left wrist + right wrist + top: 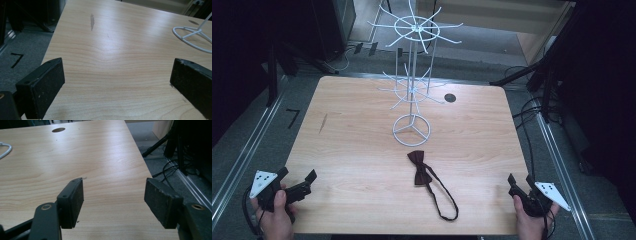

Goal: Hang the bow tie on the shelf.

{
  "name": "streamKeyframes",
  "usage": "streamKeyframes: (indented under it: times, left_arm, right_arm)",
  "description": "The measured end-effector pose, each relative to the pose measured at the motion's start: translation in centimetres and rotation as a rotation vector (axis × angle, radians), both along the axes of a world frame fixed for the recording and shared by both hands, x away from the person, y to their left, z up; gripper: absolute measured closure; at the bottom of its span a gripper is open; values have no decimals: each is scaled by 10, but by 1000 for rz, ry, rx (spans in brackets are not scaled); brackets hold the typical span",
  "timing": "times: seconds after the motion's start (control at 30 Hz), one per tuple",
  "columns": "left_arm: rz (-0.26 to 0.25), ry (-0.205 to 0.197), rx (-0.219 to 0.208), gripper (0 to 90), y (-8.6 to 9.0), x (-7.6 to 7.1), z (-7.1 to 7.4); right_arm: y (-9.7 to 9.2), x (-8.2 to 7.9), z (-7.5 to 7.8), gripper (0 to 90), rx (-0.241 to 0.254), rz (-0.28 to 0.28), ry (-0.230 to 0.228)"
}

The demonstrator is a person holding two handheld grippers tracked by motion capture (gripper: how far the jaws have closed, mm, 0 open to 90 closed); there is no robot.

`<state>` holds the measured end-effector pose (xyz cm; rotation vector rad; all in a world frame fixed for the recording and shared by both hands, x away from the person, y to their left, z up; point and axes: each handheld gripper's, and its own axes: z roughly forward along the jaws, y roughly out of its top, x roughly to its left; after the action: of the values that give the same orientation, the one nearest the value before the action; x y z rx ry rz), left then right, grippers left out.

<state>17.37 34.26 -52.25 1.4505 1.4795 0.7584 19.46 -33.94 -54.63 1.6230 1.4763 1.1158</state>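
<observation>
Evidently the work has not yet begun: both tongs rest at the near corners of the desk (362,130), and the bow tie (419,170) lies untouched between them, near the front edge, its knot toward the wire rack (412,75) and its strap looping back toward the person. The left tongs (298,181) sit at the near left corner with jaws spread wide and nothing between them; the left gripper view shows bare wood in the gap. The right tongs (520,181) at the near right corner are likewise parted and empty, the right gripper view looking past them over bare desk toward the far right edge.

My reading is that the step in hand is the approach. The next move likely calls for one of the tongs to travel inward to the bow tie and close on the strap or the knot, thin soft fabric lying flat, so the jaws need to come down low and pinch close to the desk surface. The loop of the strap then probably has to be carried to one of the rack's hooks.

Around the work, the rack's ring base (412,130) stands just behind the bow tie, its two tiers of prongs spreading above; those prongs could snag the strap or block a hand. A round cable hole (450,97) lies beyond, well clear.
</observation>
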Motion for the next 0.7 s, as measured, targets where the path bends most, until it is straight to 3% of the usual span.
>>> streamKeyframes:
  times: [0.13,0.27,0.7]
  left_arm:
    - [-5,4,25,0,-3,0,0]
    - [1,5,30,0,-3,1,0]
    - [6,11,60,0,-6,1,0]
  right_arm:
    - [3,-1,2,367,48,9,21]
    - [13,-2,5,362,25,39,25]
    - [50,-4,11,326,18,144,57]
